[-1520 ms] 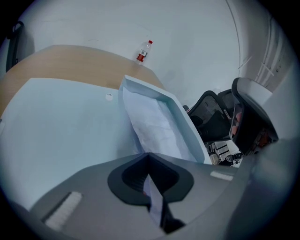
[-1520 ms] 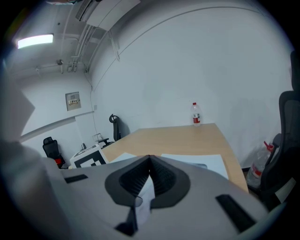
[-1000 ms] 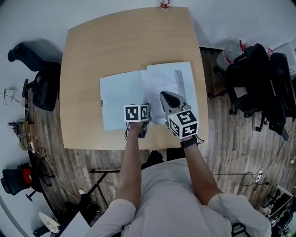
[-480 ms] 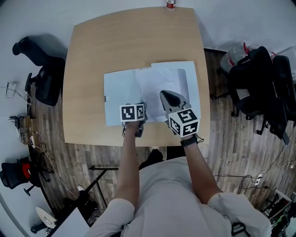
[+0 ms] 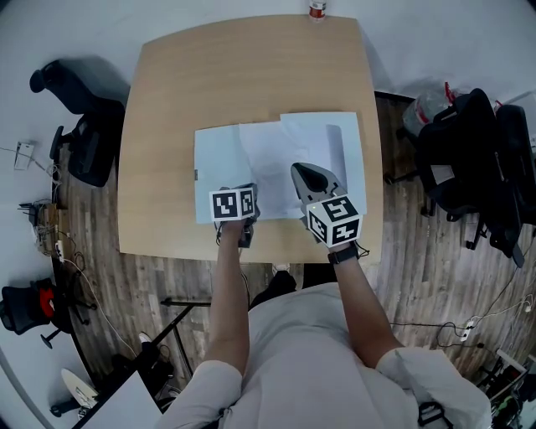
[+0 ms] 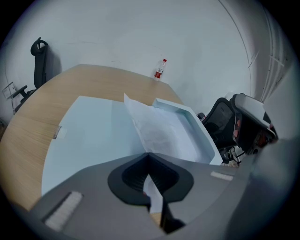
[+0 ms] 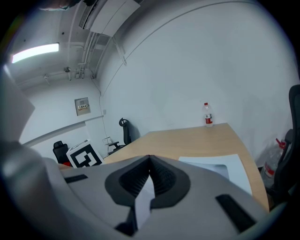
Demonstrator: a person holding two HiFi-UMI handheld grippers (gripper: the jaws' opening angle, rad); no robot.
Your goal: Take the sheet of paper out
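Note:
A pale blue folder (image 5: 216, 163) lies open on the wooden table (image 5: 167, 100), with a white sheet of paper (image 5: 272, 163) lying across its middle. In the left gripper view the sheet (image 6: 157, 133) rises as a crinkled fold from the folder (image 6: 89, 140). My left gripper (image 5: 249, 194) (image 6: 152, 192) is shut on the sheet's near edge, and a thin white strip shows between its jaws. My right gripper (image 5: 297, 170) (image 7: 143, 199) rests over the folder's right half (image 7: 220, 168) and is shut on a pale strip of it.
A small bottle with a red label (image 5: 316, 10) (image 6: 160, 69) (image 7: 207, 115) stands at the table's far edge. Black office chairs (image 5: 79, 126) stand left of the table, and dark bags and chairs (image 5: 469, 151) stand right of it. The table's near edge runs just under both grippers.
My left gripper has drawn left and toward me with the sheet's edge. More of the white sheet now lies spread over the folder's left half. The right gripper has stayed put.

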